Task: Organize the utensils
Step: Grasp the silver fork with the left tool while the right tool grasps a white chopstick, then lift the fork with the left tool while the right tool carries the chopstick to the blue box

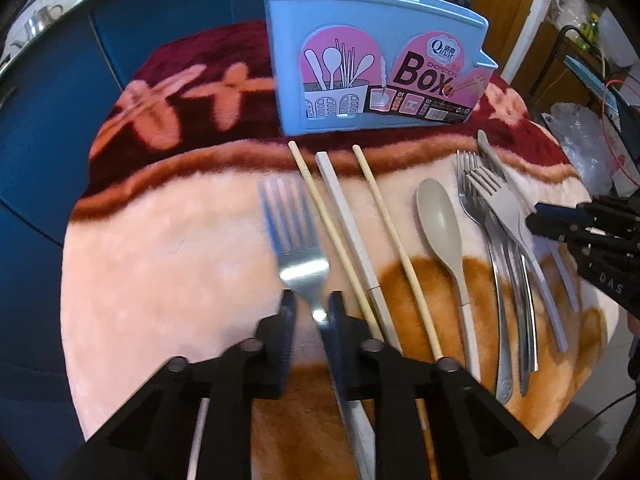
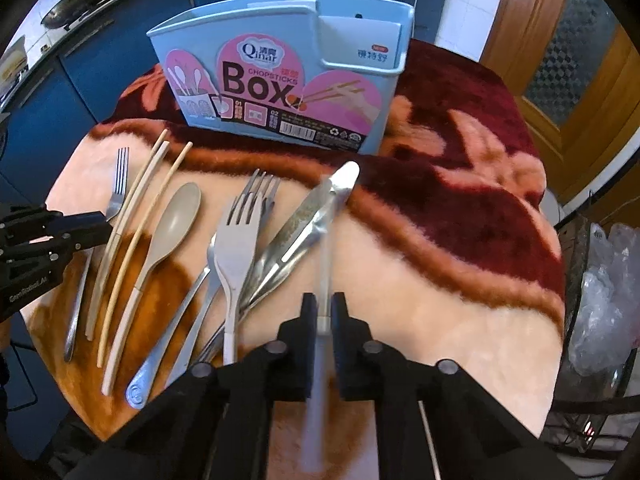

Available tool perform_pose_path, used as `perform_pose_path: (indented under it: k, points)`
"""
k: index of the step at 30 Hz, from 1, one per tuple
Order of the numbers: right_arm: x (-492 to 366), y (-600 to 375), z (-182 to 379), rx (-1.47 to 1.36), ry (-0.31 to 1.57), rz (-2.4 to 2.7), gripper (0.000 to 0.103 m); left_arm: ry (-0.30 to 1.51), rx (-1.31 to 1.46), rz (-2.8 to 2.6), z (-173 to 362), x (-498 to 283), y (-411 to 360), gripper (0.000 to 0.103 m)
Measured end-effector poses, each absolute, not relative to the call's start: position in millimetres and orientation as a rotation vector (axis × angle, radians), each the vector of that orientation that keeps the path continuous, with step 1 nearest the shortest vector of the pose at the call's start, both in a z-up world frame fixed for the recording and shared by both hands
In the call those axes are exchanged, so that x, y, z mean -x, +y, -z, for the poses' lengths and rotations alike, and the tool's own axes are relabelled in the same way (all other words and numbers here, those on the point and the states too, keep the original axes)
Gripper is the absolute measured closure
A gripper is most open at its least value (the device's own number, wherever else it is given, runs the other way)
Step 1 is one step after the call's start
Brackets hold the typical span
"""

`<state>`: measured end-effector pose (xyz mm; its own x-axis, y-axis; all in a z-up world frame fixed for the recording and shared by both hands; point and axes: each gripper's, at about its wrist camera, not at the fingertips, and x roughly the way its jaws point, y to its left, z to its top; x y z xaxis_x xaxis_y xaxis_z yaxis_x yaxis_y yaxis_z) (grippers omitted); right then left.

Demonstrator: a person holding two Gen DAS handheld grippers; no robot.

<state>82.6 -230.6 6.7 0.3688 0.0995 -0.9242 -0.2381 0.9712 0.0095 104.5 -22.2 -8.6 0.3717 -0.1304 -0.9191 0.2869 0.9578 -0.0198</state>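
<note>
A blue chopsticks box (image 1: 372, 68) stands upright at the back of the table, also in the right wrist view (image 2: 280, 80). My left gripper (image 1: 312, 304) is shut on a steel fork (image 1: 296, 236), its tines pointing at the box. My right gripper (image 2: 324, 308) is shut on a grey-handled knife (image 2: 332, 208), blade toward the box. On the blanket lie chopsticks (image 1: 344, 216), a beige spoon (image 1: 440, 220), and a pile of forks (image 1: 496, 208). The pile shows in the right wrist view (image 2: 236, 236) next to steel tongs (image 2: 296, 220).
The table is covered by a plush pink and maroon blanket (image 2: 460, 220). Blue cabinets (image 1: 40, 160) stand behind and to the left. A wooden door (image 2: 560, 60) and a rack with plastic bags (image 2: 604, 292) are to the right.
</note>
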Motion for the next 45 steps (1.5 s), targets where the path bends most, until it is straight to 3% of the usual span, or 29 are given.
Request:
perform_pose_path:
  k: [10,15,22,25,33,45]
  points:
    - [-80,-230,-1,0.143,1.291,-0.205,0.093,1.243,-0.177,0.323,8,-103,-20,0.089]
    - [-92,-222,0,0.177,1.302,-0.202,0.086,1.267,-0.197,0.304,9,-106,-26,0.089]
    - [-92,-223,-1,0.192,1.278,-0.215,0.087,1.240,-0.233,0.294,9,-105,-35,0.088]
    - [-84,-223,-3,0.192,1.227,-0.215,0.096,1.223,-0.210,0.296,8,-105,-33,0.091]
    - [-61,-241,-22,0.023,1.067,-0.249,0.096,1.126,-0.036,0.366,-2,-91,-10,0.096]
    - [-41,-244,-75,-0.055,0.698,-0.251,0.096,0.722,-0.009,0.345,-73,-71,-9,0.099]
